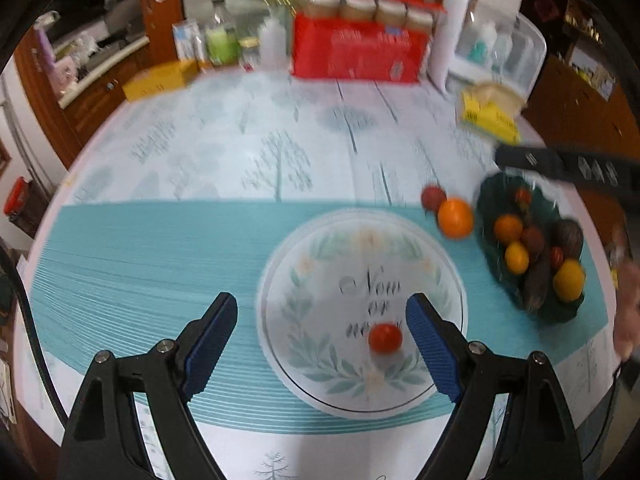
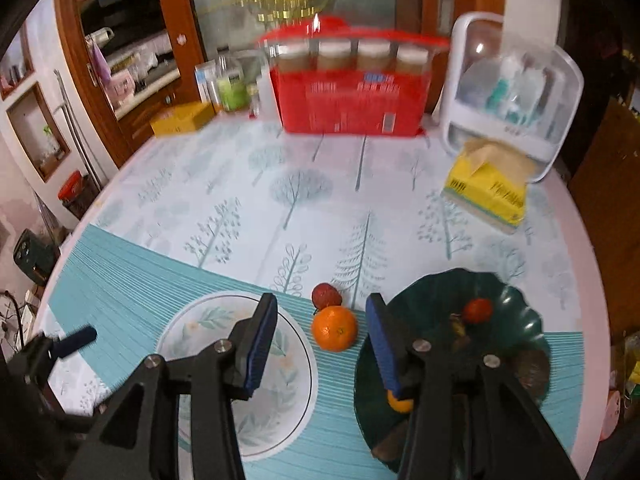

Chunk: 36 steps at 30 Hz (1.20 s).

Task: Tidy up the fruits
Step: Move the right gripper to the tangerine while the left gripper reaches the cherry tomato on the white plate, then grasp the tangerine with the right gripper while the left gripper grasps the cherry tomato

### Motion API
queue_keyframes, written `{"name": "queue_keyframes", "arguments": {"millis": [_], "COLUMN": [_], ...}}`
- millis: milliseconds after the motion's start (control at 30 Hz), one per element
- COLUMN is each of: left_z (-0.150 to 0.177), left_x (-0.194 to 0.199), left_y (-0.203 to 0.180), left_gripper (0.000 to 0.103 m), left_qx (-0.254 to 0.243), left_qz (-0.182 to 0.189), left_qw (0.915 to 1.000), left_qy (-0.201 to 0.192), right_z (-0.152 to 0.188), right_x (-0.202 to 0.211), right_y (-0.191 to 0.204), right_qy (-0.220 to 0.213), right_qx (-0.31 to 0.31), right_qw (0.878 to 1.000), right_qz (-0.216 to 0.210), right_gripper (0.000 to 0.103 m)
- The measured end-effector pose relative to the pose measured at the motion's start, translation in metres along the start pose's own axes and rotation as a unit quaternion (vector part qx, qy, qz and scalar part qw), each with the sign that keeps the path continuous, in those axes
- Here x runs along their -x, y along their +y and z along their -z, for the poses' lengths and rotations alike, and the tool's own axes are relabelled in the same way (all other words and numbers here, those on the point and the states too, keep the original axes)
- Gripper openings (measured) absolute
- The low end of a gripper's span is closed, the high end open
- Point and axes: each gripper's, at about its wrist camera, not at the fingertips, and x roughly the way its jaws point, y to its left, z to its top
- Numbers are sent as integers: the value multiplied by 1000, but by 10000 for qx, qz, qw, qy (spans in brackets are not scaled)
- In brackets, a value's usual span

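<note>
— Fruits are what we sort, and most sit heaped in our dark green scalloped glass bowl (image 1: 490,216), at three o'clock in the left wrist view: small oranges, yellow citrus, little red ones and some dark brownish pieces we cannot name through the blur.

— And the white round plate with the leaf wreath print (image 1: 320,240)?

— At six o'clock, just beyond our left gripper (image 1: 322,340). One small red tomato-like fruit (image 1: 385,338) lies on it, alone, over the lettering.

— So we have barely begun?

— We judge so. One piece on the plate, the bowl nearly full, and two strays on the teal striped tablecloth (image 1: 160,260) between plate and bowl: a round orange (image 2: 334,328) with a dark red fruit (image 2: 326,295) touching it at its twelve o'clock.

— What do our tongs hold?

— Nothing. The left jaws stand wide and empty above the plate. Our right gripper (image 2: 322,340) has its jaws parted more narrowly, also empty, with the orange showing in the gap but lying on the cloth, untouched.

— What remains?

— Nearly everything: the two strays and the bowl's mixed heap.
</note>
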Motion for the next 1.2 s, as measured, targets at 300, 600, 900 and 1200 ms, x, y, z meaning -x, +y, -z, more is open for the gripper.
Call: {"name": "queue_keyframes", "arguments": {"millis": [300, 600, 900, 1200], "left_z": [21, 22, 20, 19], "left_x": [-56, -71, -73, -74], "left_y": [-14, -17, -27, -33], "left_gripper": [85, 69, 54, 41], "left_qx": [-159, -134, -286, -375], "left_qz": [318, 476, 477, 596], "left_qw": [9966, 9942, 9940, 9930], "left_qy": [745, 954, 944, 944], "right_z": [1, 9, 14, 25], "right_x": [-80, -105, -118, -123], "right_y": [-11, -2, 3, 16], "right_qy": [999, 1328, 1525, 1453], "right_qx": [-63, 749, 1231, 1656], "right_qw": [9947, 9883, 9805, 9750], "right_qz": [-233, -8, 150, 307], "right_gripper": [46, 47, 50, 46]}}
